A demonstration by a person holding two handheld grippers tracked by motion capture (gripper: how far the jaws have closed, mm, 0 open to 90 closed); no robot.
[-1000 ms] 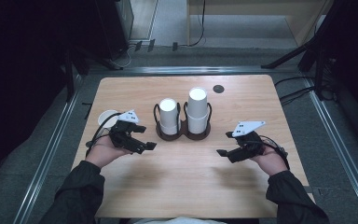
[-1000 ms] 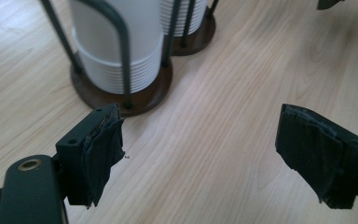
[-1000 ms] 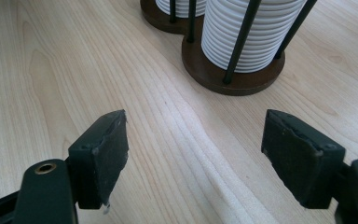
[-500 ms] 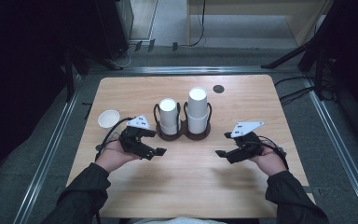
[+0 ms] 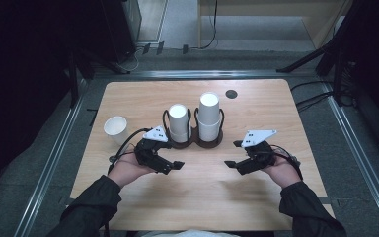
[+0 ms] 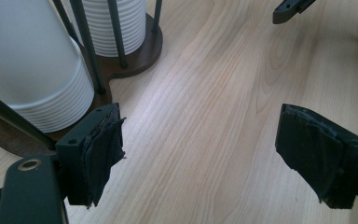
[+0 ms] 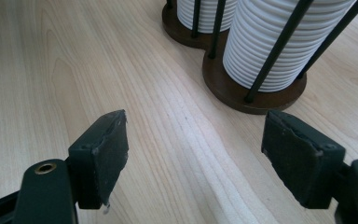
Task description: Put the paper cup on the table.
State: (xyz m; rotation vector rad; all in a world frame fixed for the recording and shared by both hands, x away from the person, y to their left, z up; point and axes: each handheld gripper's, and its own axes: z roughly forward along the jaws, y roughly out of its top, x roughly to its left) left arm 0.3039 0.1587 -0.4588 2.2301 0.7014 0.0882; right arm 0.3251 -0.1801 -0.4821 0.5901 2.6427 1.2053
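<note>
Although neither pair of tongs is holding anything, the work is centring on the two stacks of white paper cups, which are standing upside down in a dark double cup holder (image 5: 196, 143) at the middle of the bench (image 5: 271, 106). The shorter stack (image 5: 179, 122) is sitting in the holder's left ring and the taller stack (image 5: 209, 116) in its right, thin black rods keeping each column upright so that a cup can be lifted off the top.

The left tongs (image 5: 176, 164) are hovering just in front of the holder's left base, jaws released and wide, with bare wood between the pads (image 6: 103, 156); from that spot, I judge, they are lining up to take hold of the nearer stack or steady the holder. The right tongs (image 5: 233, 154) are waiting near the holder's right side, likewise spread and empty, their pads (image 7: 114, 149) framing bare bench while the taller stack is rising just beyond.

A single paper cup (image 5: 115, 127) is standing mouth-up near the left edge, apart from the holder. A small dark round disc (image 5: 231, 93) is lying behind the stacks.
</note>
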